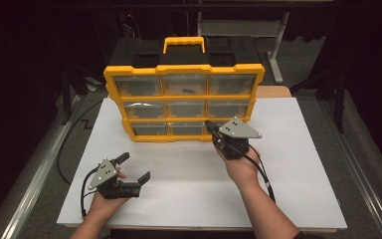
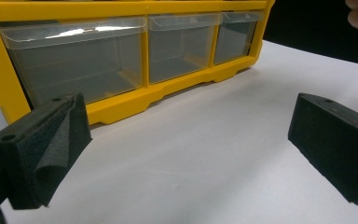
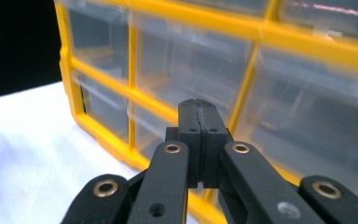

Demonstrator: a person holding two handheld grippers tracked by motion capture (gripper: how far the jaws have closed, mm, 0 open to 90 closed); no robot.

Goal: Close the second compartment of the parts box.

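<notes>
- The right gripper's fingers are clenched together on nothing, their tips just in front of the bottom row of drawers of the yellow plastic organiser with clear drawers.
- The left gripper's fingers are released, spread wide over the white worktop, well in front of the organiser's left end.
- The organiser stands upright at the worktop's far edge.

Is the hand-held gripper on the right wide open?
No, the right hand-held gripper has its two black jaws pressed together with nothing between them, in front of the yellow drawer box.
</notes>
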